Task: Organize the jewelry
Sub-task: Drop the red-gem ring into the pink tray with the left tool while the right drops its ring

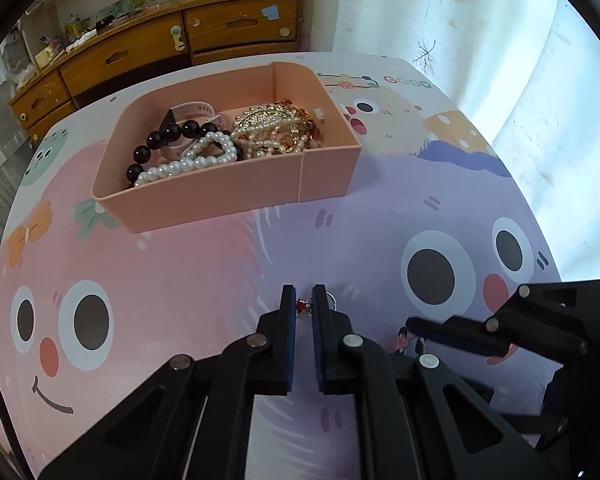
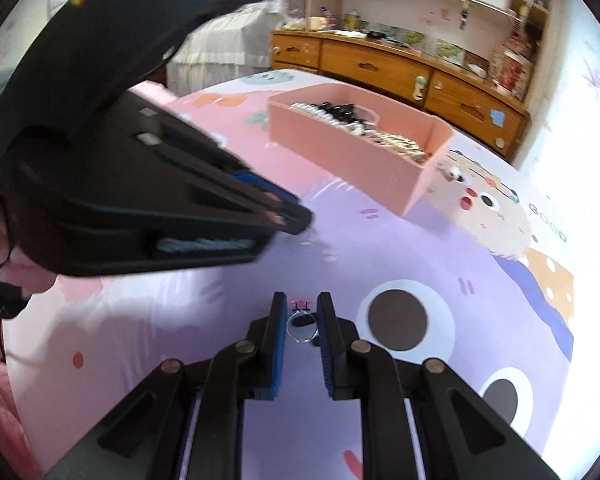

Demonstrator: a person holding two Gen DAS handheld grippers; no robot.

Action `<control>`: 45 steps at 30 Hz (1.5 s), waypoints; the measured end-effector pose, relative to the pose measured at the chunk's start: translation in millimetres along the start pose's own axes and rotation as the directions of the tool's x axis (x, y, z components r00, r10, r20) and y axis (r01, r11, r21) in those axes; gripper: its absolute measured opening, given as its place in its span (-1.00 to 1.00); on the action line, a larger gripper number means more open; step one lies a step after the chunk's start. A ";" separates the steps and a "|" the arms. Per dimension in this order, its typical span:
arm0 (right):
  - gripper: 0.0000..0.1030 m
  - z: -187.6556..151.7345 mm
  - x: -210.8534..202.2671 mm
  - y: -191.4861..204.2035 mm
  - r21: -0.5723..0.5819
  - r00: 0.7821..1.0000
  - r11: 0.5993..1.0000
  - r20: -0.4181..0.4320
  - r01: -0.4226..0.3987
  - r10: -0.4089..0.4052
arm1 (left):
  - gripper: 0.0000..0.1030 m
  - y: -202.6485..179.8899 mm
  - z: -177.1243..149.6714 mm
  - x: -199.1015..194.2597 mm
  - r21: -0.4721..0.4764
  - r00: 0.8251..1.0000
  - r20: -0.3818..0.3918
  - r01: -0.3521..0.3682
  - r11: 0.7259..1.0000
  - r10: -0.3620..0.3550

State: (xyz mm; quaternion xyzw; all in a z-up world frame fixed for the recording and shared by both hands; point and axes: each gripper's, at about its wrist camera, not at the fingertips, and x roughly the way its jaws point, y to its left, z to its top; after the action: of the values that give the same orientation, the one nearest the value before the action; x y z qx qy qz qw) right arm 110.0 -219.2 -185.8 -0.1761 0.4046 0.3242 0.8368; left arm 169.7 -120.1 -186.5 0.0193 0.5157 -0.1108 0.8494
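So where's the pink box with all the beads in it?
The pink box sits on the cartoon tablecloth toward the far side of the table, beyond both grippers, with the wooden dresser behind it. In the right wrist view it lies up and right of centre.

Left gripper (image 1: pixel 303 300) closed on a small red-stoned ring (image 1: pixel 302 306), cartoon tablecloth (image 1: pixel 180 272) beneath, pink tray (image 1: pixel 228 188) of pearl and bead jewelry beyond

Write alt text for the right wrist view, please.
The right gripper is shut on a small silver ring lying on a cartoon-print tablecloth. Behind sits a pink box of jewelry; the left gripper reaches in beside it.
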 end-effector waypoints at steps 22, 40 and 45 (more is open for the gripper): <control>-0.71 91.4 -8.1 -52.4 0.187 0.969 0.978 0.208 0.095 -0.134 | -0.89 47.1 72.2 -52.9 -0.123 0.971 0.222 -0.066 0.990 0.093; 0.46 90.4 -31.6 -36.9 0.426 0.990 0.895 -0.010 0.133 -0.143 | 0.65 108.0 36.3 -81.1 -0.246 0.992 0.038 -0.107 0.963 0.120; 0.66 41.6 -47.4 4.8 0.579 0.979 0.793 -0.180 0.187 -0.100 | 0.65 127.7 -31.0 -90.4 -0.263 0.981 -0.166 -0.138 0.955 0.097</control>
State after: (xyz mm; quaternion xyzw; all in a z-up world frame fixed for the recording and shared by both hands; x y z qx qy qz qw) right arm 108.2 -211.5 -123.0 0.0416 0.5288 0.1038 0.8414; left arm 129.2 24.2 -131.8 -0.0590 0.5869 0.0140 0.8074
